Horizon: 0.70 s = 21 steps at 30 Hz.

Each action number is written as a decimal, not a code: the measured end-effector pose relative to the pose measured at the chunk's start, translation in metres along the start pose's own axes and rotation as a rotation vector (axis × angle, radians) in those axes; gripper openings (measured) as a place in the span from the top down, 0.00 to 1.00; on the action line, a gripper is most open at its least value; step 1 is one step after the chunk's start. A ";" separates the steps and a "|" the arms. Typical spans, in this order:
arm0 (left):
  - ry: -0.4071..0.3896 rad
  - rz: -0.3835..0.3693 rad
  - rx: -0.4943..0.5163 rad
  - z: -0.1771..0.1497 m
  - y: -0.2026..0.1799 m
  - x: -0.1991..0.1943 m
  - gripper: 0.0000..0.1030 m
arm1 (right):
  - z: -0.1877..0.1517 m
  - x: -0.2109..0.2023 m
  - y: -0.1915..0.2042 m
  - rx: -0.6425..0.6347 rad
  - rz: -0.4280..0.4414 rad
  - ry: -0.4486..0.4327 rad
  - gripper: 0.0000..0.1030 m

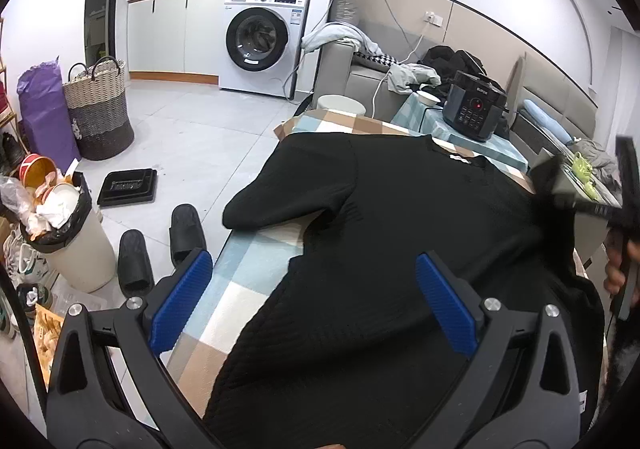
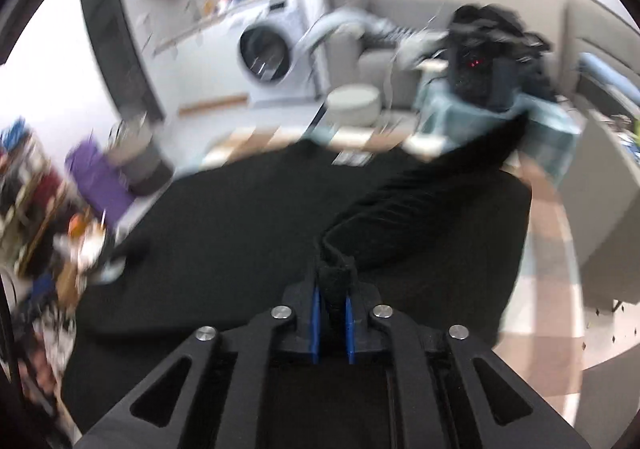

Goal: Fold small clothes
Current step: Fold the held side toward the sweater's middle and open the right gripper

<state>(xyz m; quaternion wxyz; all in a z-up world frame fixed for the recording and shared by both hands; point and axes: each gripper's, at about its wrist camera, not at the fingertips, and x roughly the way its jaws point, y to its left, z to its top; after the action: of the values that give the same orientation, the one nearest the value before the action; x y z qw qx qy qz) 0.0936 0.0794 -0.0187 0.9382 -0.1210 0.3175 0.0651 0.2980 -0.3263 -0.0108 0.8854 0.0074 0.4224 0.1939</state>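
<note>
A black ribbed knit sweater [image 1: 400, 217] lay spread across the bench [image 1: 248, 269], which was covered in a checked blue, white and tan cloth. The left hand-held gripper [image 1: 314, 305] hung over the sweater's body, blue pads spread wide. The right hand-held gripper [image 2: 332, 325] pinched the cuff of a sleeve [image 2: 420, 201].

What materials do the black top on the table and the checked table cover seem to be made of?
Black short-sleeved top: probably knitted fabric, matt, with fine ribbed texture. Checked blue, white and tan table cover: possibly wipeable plastic or coated cloth, since it lies smooth with slight sheen; uncertain.
</note>
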 end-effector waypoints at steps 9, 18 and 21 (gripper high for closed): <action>-0.008 -0.011 -0.027 -0.001 0.011 -0.004 0.02 | -0.059 -0.039 -0.089 0.275 -0.194 0.044 0.65; -0.006 -0.003 -0.009 -0.002 0.003 -0.009 0.02 | -0.080 -0.008 -0.127 0.477 -0.053 0.101 0.60; -0.001 0.020 -0.027 -0.003 0.009 -0.011 0.02 | -0.074 0.005 -0.127 0.476 -0.047 0.112 0.59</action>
<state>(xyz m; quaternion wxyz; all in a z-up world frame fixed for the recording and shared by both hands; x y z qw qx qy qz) 0.0809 0.0870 -0.0160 0.9360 -0.1303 0.3173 0.0790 0.2881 -0.4527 -0.0847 0.8382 0.1954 0.5045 0.0684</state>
